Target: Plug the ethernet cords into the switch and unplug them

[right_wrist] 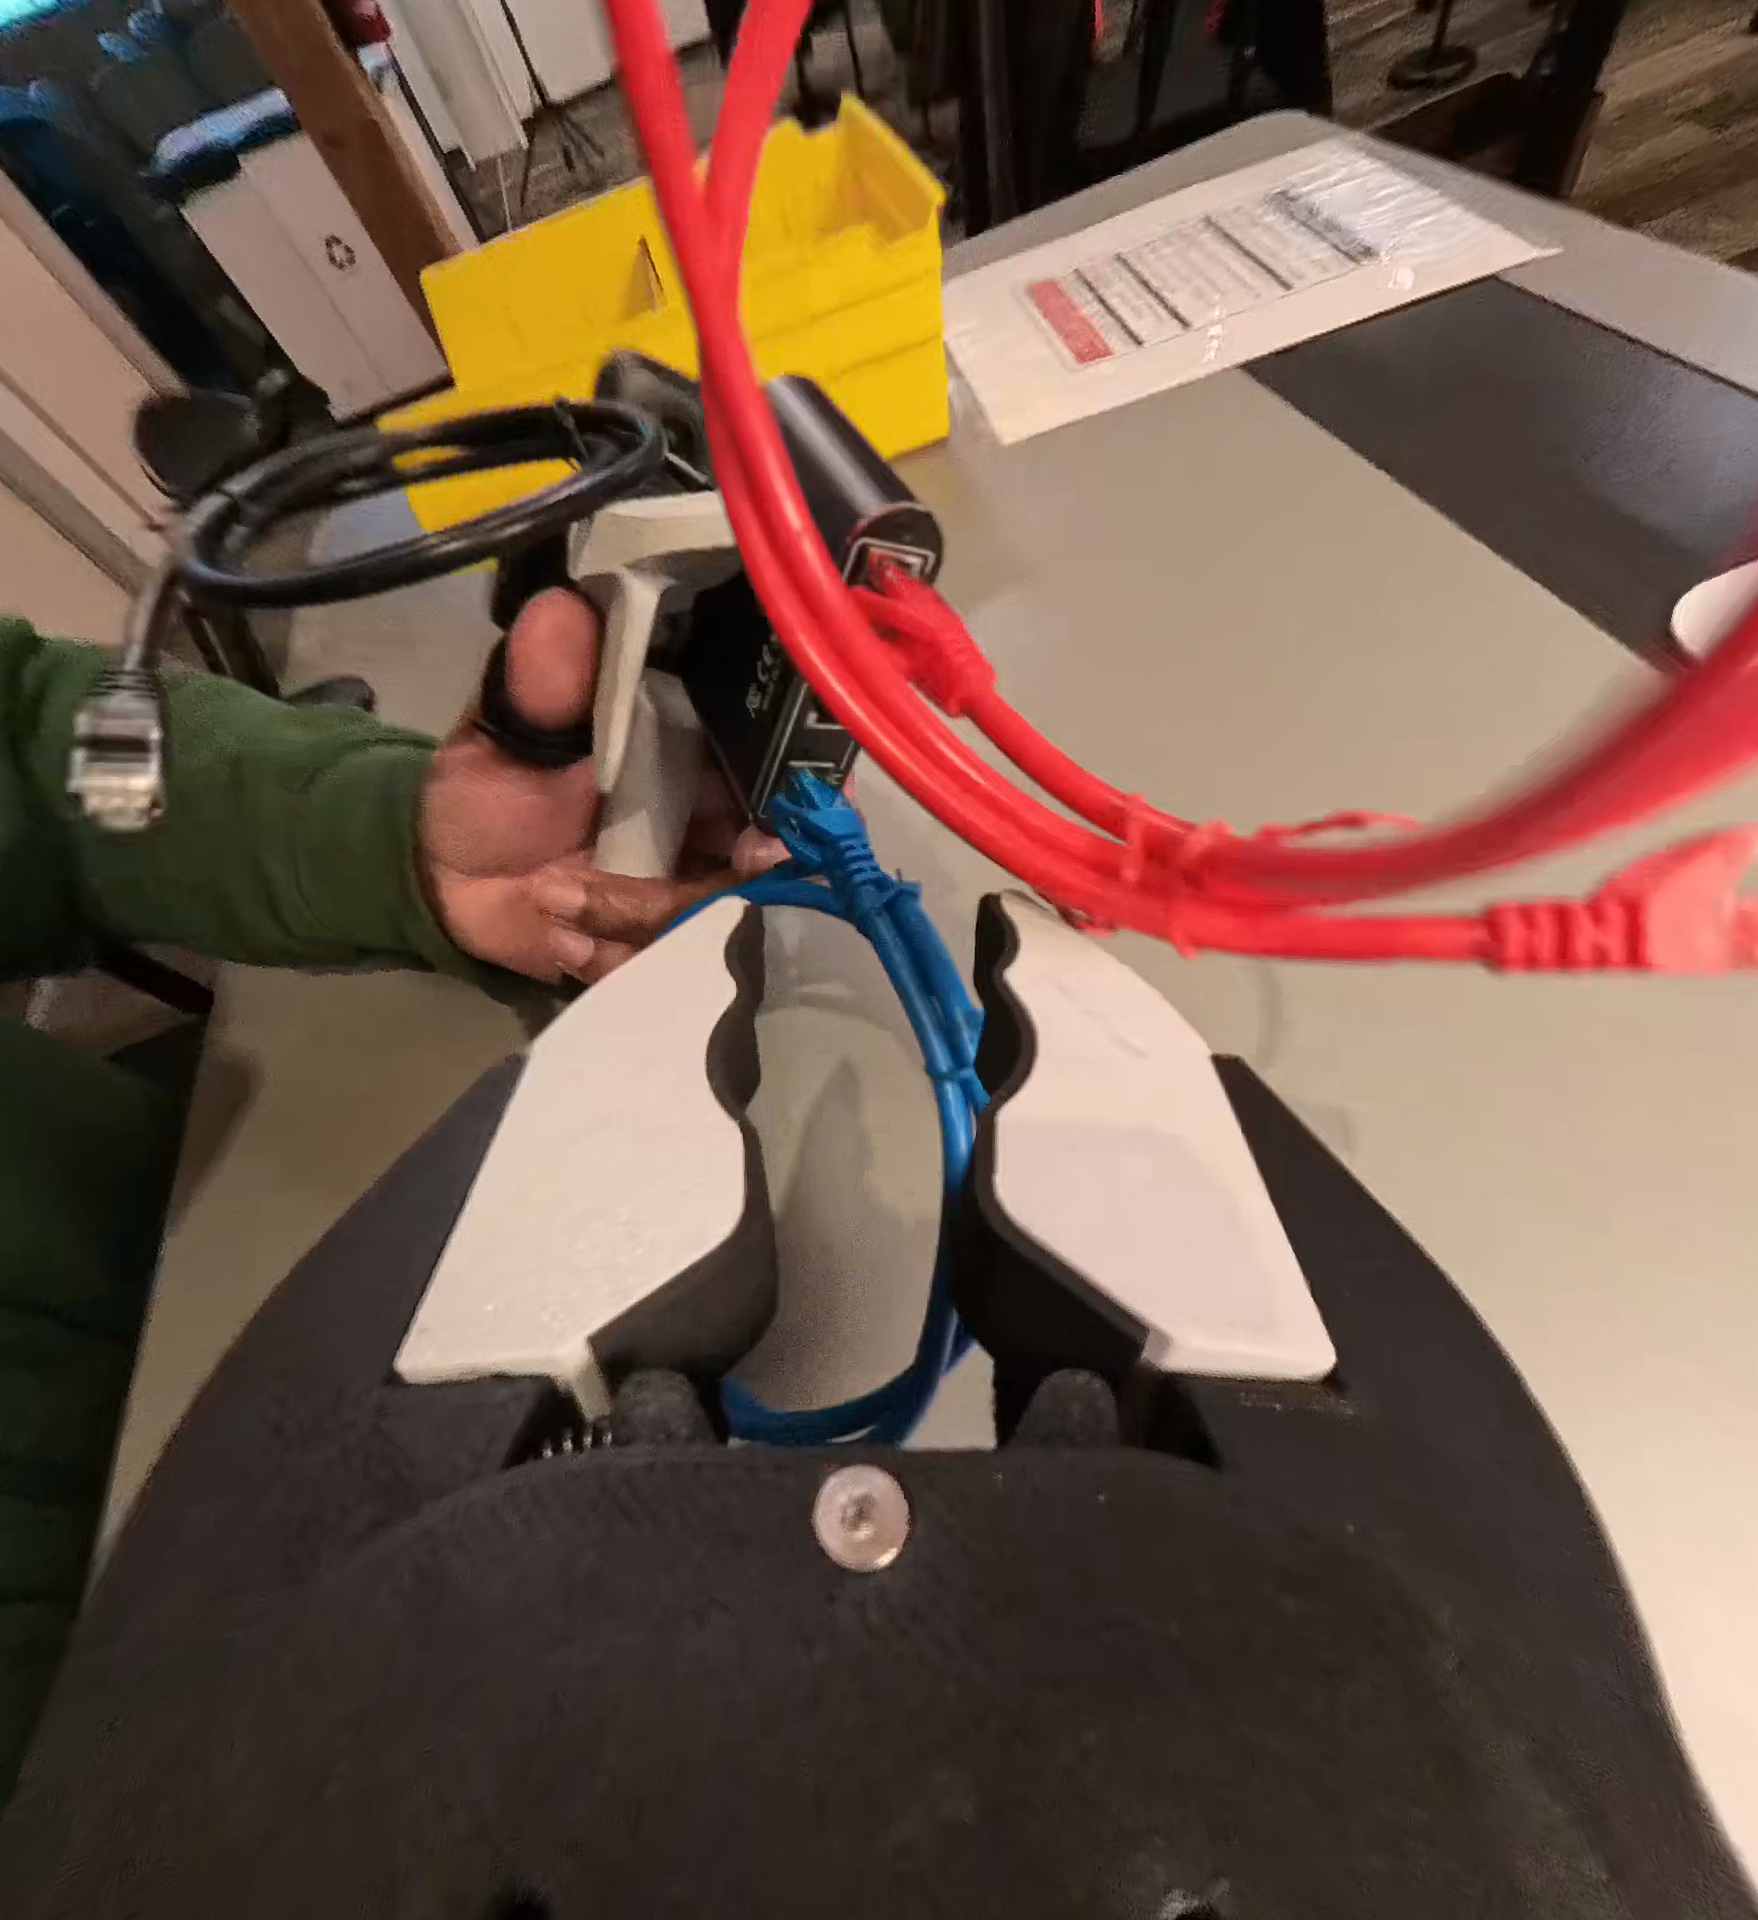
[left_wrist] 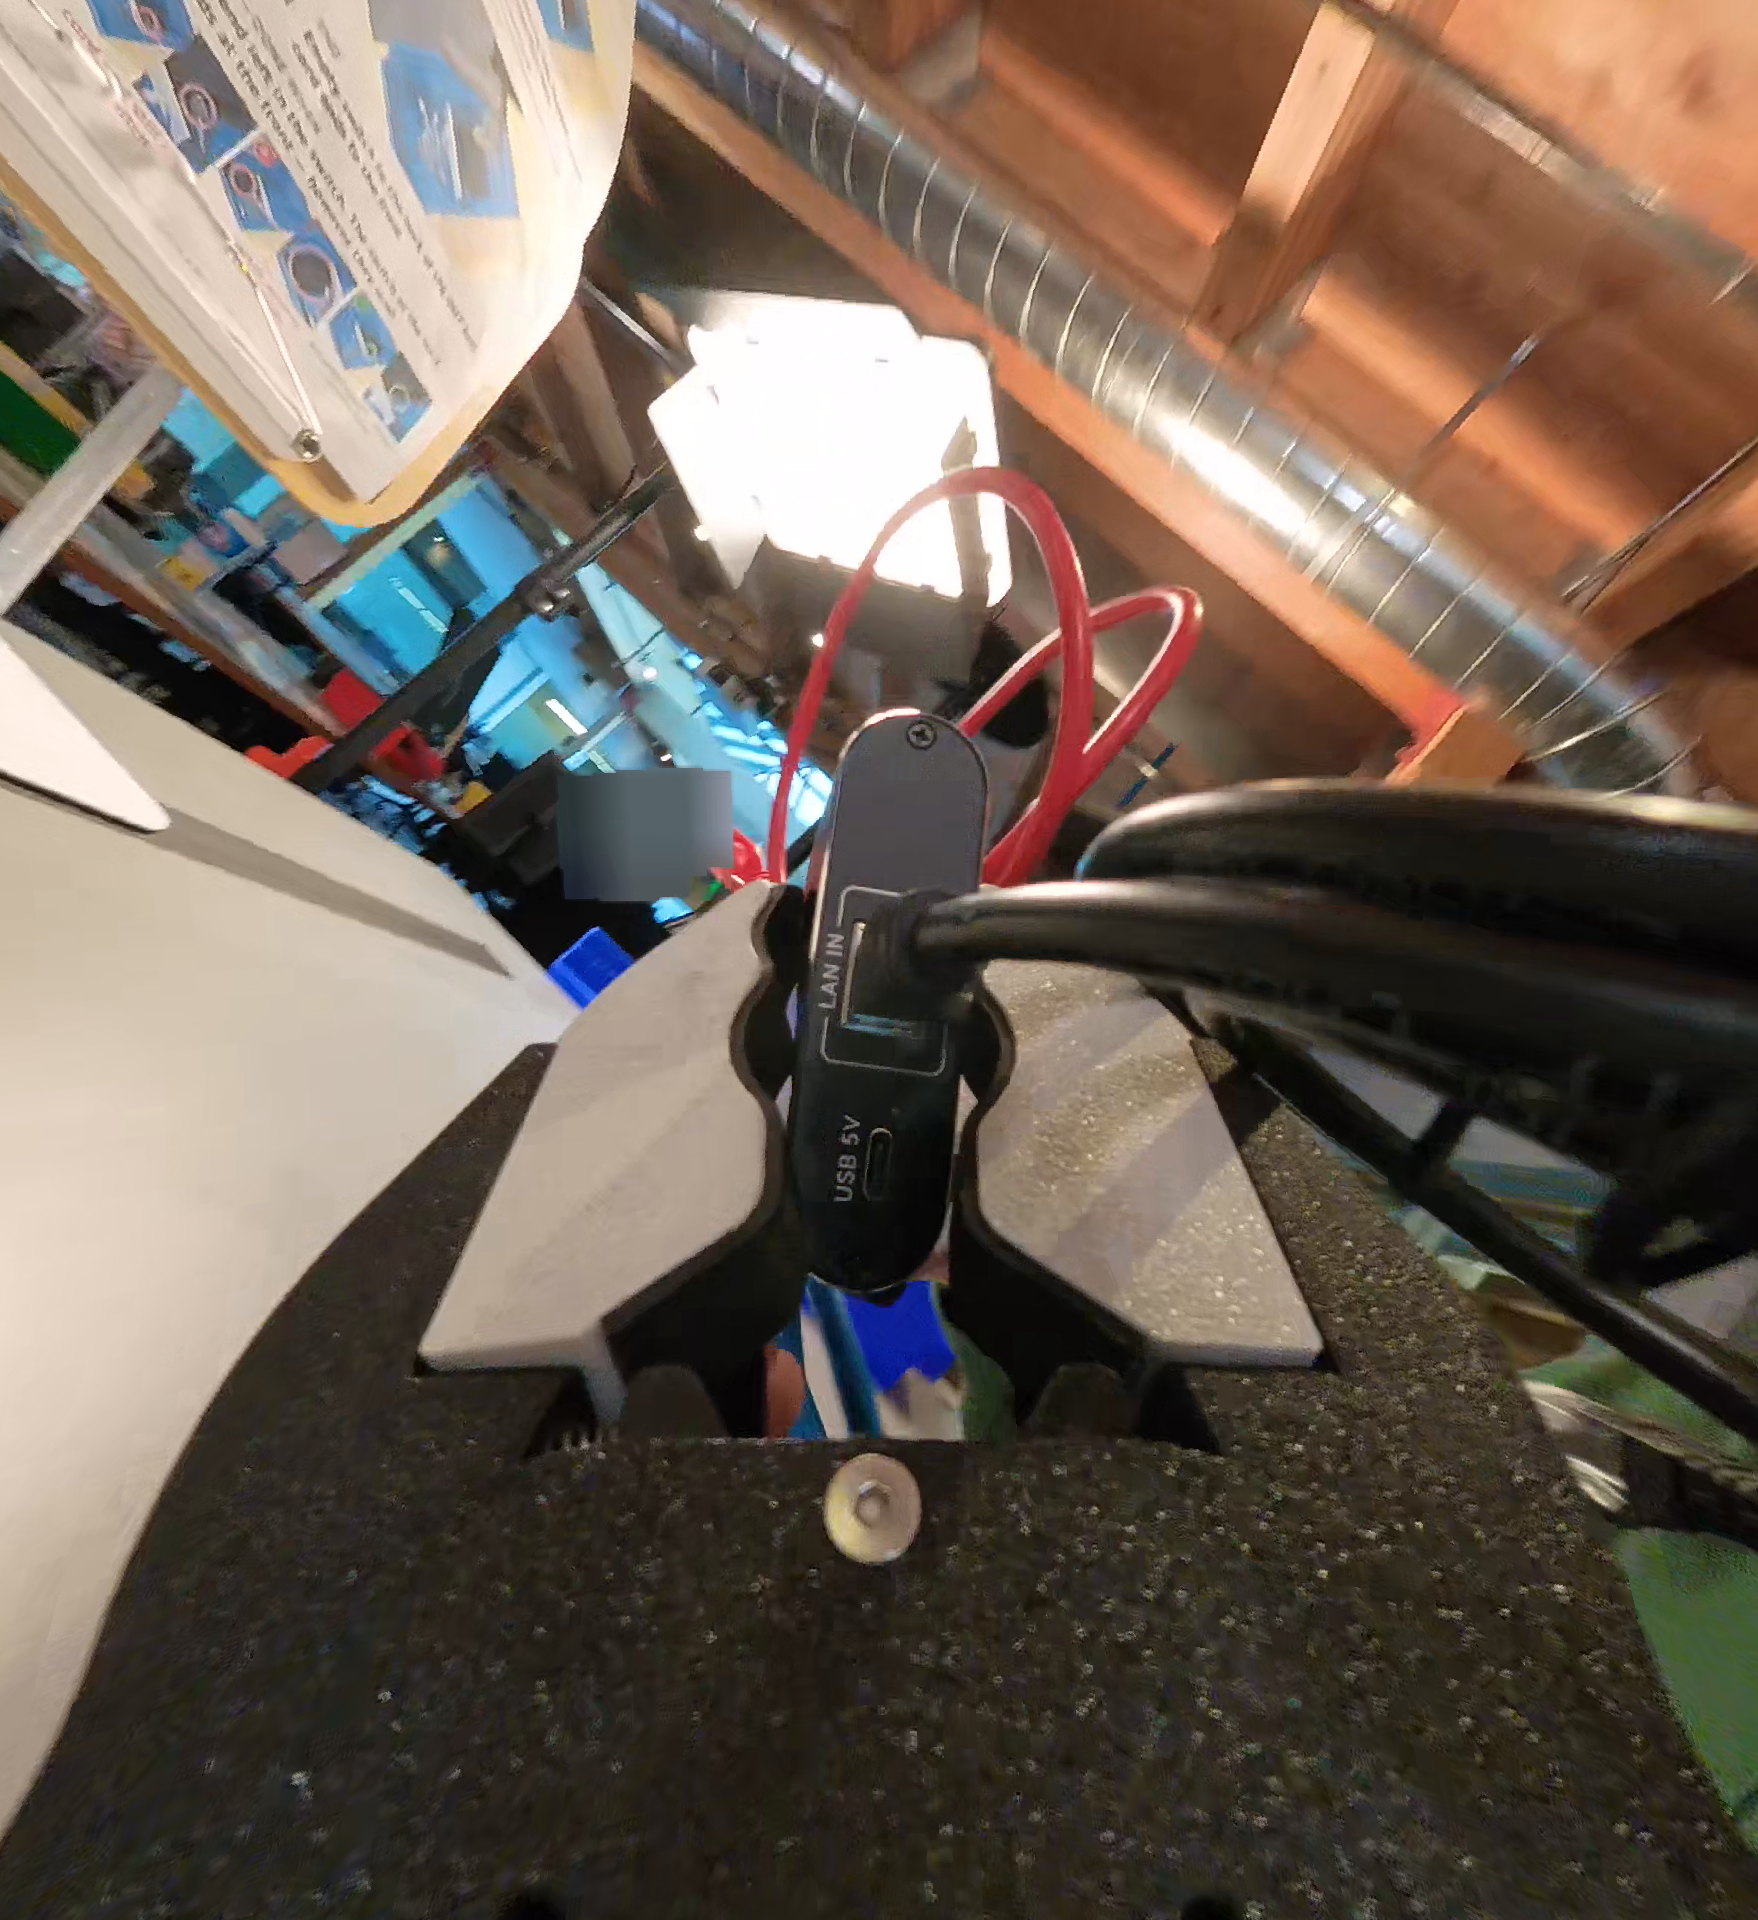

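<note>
My left gripper (left_wrist: 880,956) is shut on the black switch (left_wrist: 885,1039) and holds it upright in the air. A black cord (left_wrist: 1270,935) is plugged into its near end port. Red cord loops (left_wrist: 823,665) rise behind it. In the right wrist view the switch (right_wrist: 750,675) sits in the left gripper's grey fingers (right_wrist: 631,665), held by a hand (right_wrist: 522,831). A red plug (right_wrist: 906,597) and a blue plug (right_wrist: 833,831) sit in its ports. My right gripper (right_wrist: 870,914) is open just below the switch. The blue cord (right_wrist: 942,1049) runs between its fingers, along the right one.
The grey table (right_wrist: 1270,727) carries a yellow bin (right_wrist: 833,260), a printed sheet (right_wrist: 1218,281) and a black mat (right_wrist: 1529,416). A loose red plug (right_wrist: 1664,925) hangs at right. The black cord's coil (right_wrist: 387,468) and its free plug (right_wrist: 116,748) hang over a green sleeve (right_wrist: 231,810). Some 7 cm of space lies between my two pairs of fingers.
</note>
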### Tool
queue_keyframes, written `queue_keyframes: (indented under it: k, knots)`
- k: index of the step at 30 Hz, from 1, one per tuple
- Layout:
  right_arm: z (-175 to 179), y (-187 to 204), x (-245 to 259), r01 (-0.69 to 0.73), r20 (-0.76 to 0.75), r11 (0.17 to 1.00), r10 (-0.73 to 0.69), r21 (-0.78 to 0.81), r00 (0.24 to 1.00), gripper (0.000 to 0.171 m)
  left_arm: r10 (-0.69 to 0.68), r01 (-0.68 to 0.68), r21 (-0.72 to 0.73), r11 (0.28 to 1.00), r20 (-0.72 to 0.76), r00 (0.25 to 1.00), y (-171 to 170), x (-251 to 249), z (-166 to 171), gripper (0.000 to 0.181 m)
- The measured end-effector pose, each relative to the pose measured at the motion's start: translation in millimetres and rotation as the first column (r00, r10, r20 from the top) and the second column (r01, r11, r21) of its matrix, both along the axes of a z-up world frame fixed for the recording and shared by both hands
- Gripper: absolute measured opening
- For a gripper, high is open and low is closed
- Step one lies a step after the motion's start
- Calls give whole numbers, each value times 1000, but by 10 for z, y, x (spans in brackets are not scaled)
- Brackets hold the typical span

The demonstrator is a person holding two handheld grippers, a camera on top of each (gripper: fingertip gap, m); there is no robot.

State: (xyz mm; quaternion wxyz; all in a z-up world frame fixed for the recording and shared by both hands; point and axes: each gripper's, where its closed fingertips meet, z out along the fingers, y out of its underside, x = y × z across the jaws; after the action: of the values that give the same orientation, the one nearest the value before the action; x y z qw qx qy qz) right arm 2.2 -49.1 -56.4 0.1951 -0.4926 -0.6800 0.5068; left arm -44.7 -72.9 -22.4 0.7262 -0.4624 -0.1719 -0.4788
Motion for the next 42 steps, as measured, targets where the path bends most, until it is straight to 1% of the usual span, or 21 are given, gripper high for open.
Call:
queue_keyframes:
  k: [1,3,5,7,11,14,17,19,23,25,27,29,31,33,35,37,39,42]
  knots:
    - [57,15,9,1,-6,999,-1,-33,1000,40,-12,12,24,1000,20,1000,-19,-18,31,29]
    - [125,2,-12,6,-18,998,-7,-63,1000,42,-52,50,74,996,30,998,-52,21,106,29]
    - [101,-92,-34,-23,-13,1000,23,-13,1000,43,-85,85,81,993,0,996,-47,135,137,28]
    - [94,-223,-43,-77,-26,997,77,19,997,47,-82,84,90,992,-25,996,-45,210,149,29]
    - [265,-313,-107,-98,-106,991,88,-96,990,48,-106,104,100,990,17,994,-41,200,152,28]
    - [263,-358,-163,-90,-98,985,76,-148,992,48,-120,118,94,989,20,993,-26,233,134,28]
    - [123,-423,-197,-86,-44,988,81,-128,996,41,-83,87,86,993,-49,995,-17,335,125,27]
    - [139,-492,-166,-134,-60,978,126,-158,990,31,-35,41,85,995,-79,996,-19,351,122,26]
    - [120,-469,-169,-117,-76,981,106,-158,991,30,-19,24,44,999,-125,992,11,333,80,35]
    - [127,-404,-164,-86,-92,986,73,-143,993,28,-29,32,19,999,-119,993,24,290,62,40]
    - [177,-267,-138,-41,-106,990,26,-137,994,27,-68,69,1,998,-110,992,28,268,51,44]
    - [267,-92,-83,8,-117,990,-24,-138,993,27,-162,157,-53,986,-129,978,62,345,-12,46]
    - [358,105,8,66,-113,991,-79,-114,990,28,-274,254,-130,958,-169,947,91,492,-118,48]
    - [443,325,153,130,-100,990,-134,-50,986,27,-342,306,-188,933,-212,915,99,614,-218,50]
    - [549,604,353,217,-90,976,-213,31,973,27,-355,306,-219,926,-234,905,111,676,-278,51]
    - [710,933,614,320,-103,943,-311,89,945,27,-382,321,-253,913,-250,890,121,746,-342,51]
    - [898,1304,946,435,-131,890,-419,135,898,27,-398,323,-281,904,-270,877,132,802,-401,51]
    - [1188,1884,1582,612,-185,772,-585,173,790,26,-414,329,-295,897,-300,859,125,874,-426,50]
